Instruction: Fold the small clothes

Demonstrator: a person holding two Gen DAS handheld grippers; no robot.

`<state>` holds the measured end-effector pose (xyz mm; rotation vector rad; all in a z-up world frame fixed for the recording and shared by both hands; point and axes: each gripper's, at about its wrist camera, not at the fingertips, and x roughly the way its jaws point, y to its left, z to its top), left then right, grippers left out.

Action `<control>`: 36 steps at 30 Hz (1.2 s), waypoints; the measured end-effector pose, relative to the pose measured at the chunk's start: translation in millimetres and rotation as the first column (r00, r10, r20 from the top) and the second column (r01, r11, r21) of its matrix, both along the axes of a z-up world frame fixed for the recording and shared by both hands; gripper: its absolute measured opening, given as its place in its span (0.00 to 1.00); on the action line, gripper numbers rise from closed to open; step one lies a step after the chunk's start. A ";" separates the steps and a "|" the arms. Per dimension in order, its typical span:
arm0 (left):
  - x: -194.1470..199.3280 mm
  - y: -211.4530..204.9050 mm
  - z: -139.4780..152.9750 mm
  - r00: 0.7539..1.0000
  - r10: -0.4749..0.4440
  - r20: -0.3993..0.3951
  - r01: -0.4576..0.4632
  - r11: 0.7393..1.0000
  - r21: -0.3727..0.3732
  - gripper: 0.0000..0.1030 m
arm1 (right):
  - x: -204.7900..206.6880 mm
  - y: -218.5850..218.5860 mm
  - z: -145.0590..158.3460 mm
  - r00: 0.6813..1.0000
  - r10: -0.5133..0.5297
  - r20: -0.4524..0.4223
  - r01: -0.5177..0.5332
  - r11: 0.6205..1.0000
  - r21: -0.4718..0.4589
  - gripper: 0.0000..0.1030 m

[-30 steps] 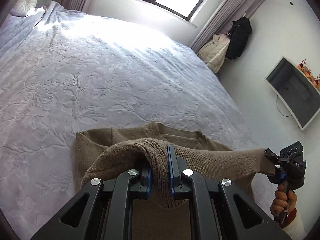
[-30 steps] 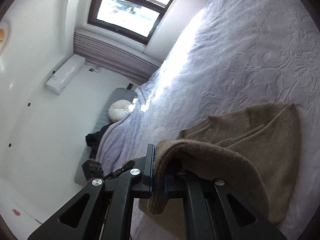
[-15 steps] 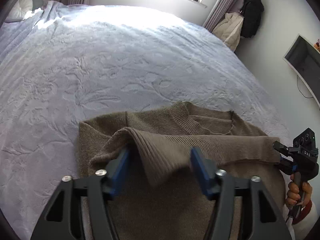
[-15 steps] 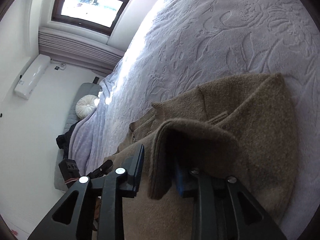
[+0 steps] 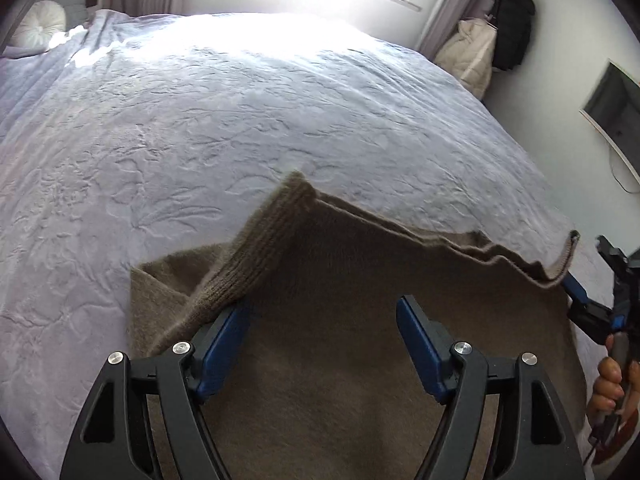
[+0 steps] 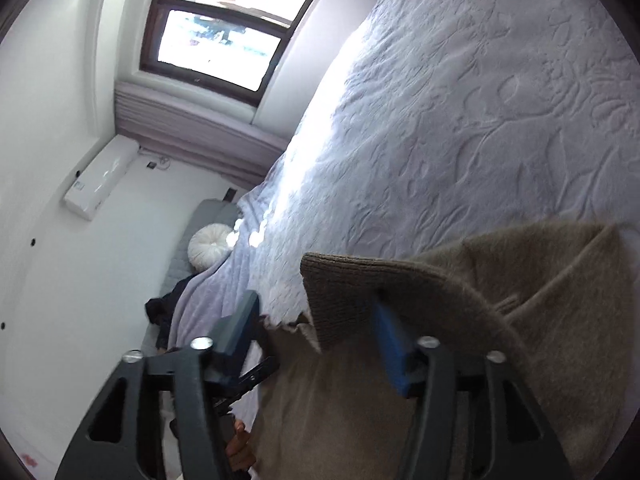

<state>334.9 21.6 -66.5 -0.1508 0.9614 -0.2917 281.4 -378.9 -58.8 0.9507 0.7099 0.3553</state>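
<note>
A brown knit sweater [image 5: 340, 320] lies on the lilac bedspread [image 5: 240, 120], its ribbed hem folded over towards the far side. My left gripper [image 5: 324, 332] is open just above it; the ribbed edge [image 5: 256, 256] still drapes over its left blue pad. My right gripper [image 6: 316, 328] is open too, with the sweater [image 6: 520, 300] hanging over its right blue pad [image 6: 390, 344]. The right gripper also shows at the right edge of the left wrist view [image 5: 600, 300], by the sweater's corner.
The bedspread [image 6: 480, 100] stretches far beyond the sweater. A white round cushion [image 5: 42, 24] lies at the headboard end. Coats [image 5: 492, 40] hang by the window corner and a screen [image 5: 616, 108] is on the right wall.
Both grippers were shut on the sweater's hem a second ago; they have opened wide and let it drop. The folded hem now reaches further over the sweater body.
</note>
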 end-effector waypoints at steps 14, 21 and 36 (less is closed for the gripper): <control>-43.6 47.2 25.5 0.999 0.041 0.033 -0.044 0.994 0.096 0.74 | -60.3 8.6 26.1 0.999 -0.009 -0.045 0.003 0.993 -0.116 0.73; -106.2 62.0 15.9 0.999 0.012 -0.033 -0.011 0.999 0.033 0.74 | -122.5 43.7 31.9 0.996 0.071 -0.060 -0.080 0.983 -0.167 0.73; -175.1 105.5 -27.8 0.977 0.031 -0.209 -0.060 0.989 -0.135 0.74 | -227.6 44.7 -0.1 0.987 0.041 -0.159 -0.070 0.981 -0.180 0.73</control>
